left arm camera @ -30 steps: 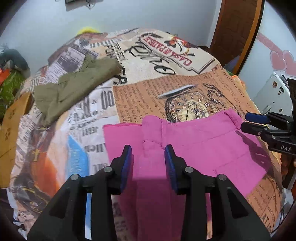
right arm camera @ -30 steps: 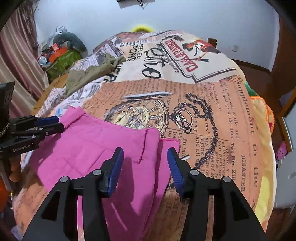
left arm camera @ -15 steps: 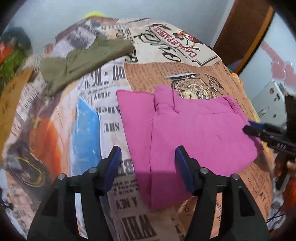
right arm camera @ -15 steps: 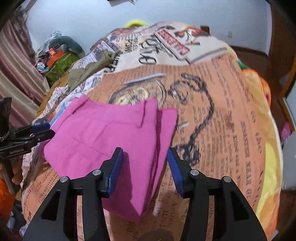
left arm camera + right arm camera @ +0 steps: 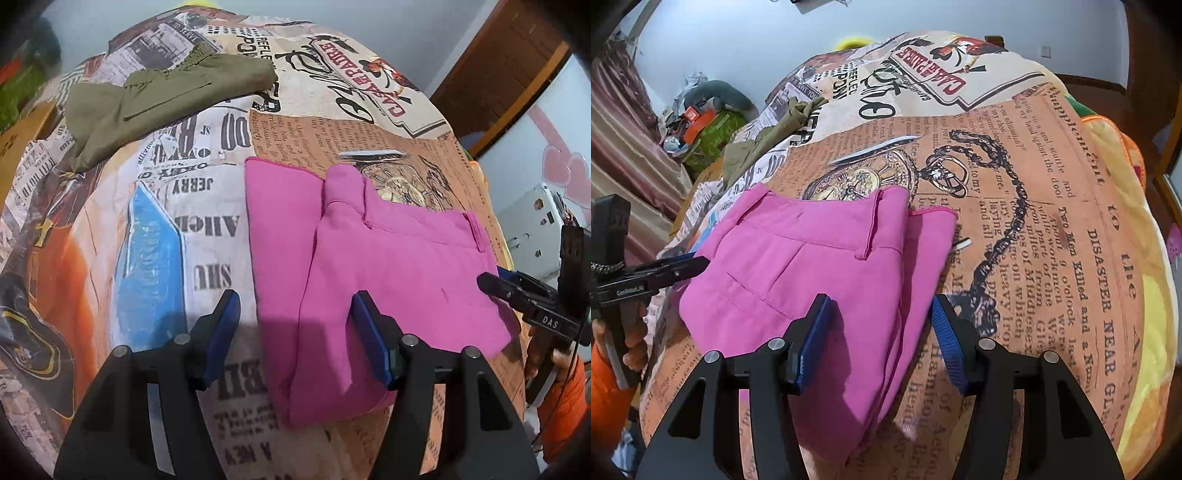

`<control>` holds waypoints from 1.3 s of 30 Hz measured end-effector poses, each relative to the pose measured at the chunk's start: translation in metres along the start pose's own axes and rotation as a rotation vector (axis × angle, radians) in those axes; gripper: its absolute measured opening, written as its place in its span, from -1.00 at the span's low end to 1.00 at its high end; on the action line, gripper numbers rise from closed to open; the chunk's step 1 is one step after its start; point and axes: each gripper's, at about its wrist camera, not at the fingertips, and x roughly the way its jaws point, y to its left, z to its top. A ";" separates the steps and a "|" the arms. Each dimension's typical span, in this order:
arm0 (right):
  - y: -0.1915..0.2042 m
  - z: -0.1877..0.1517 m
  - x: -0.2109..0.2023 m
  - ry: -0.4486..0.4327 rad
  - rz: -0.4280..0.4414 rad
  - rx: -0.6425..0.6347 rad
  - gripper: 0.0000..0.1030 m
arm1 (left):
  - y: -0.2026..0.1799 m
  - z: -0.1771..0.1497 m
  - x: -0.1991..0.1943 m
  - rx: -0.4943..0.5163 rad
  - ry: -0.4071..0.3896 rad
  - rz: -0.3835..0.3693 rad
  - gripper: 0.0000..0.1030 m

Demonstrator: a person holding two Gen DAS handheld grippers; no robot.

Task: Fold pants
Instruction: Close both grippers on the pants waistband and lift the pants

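Pink pants (image 5: 388, 273) lie folded into a compact bundle on the printed bedspread (image 5: 184, 206); they also show in the right wrist view (image 5: 820, 266). My left gripper (image 5: 295, 314) is open and empty, raised above the bundle's near edge. My right gripper (image 5: 881, 317) is open and empty, above the bundle's right side. Each gripper shows at the edge of the other's view, the right one (image 5: 517, 291) and the left one (image 5: 665, 269), both beside the bundle.
Olive green pants (image 5: 159, 96) lie at the bed's far left, also in the right wrist view (image 5: 768, 136). Clutter (image 5: 701, 122) sits beside a curtain (image 5: 624, 140). A wooden door (image 5: 506, 59) and a white appliance (image 5: 532, 229) stand to the right.
Both grippers have pulled back and up from the pink bundle and opened wider. The bundle stays put on the bed.
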 end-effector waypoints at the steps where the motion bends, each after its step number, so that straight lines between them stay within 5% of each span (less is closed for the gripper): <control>1: 0.000 0.001 0.001 -0.002 0.000 -0.003 0.01 | 0.000 0.002 0.001 -0.005 0.002 -0.002 0.22; 6: 0.000 0.004 0.003 -0.009 -0.007 -0.017 -0.02 | -0.008 0.006 0.008 0.035 -0.003 0.023 -0.02; 8: 0.000 0.005 0.002 -0.015 -0.011 -0.024 -0.20 | -0.012 0.007 0.010 0.047 0.003 -0.003 -0.38; 15: 0.010 0.009 -0.001 -0.042 -0.063 -0.079 -0.56 | -0.010 0.012 0.011 0.019 0.016 -0.048 -0.65; 20: 0.011 0.013 -0.011 -0.082 -0.074 -0.071 -0.76 | -0.024 0.011 -0.005 0.090 -0.044 0.022 -0.95; 39: 0.063 0.070 -0.048 -0.247 -0.057 -0.204 -0.79 | -0.024 0.039 -0.093 0.168 -0.274 0.119 -0.97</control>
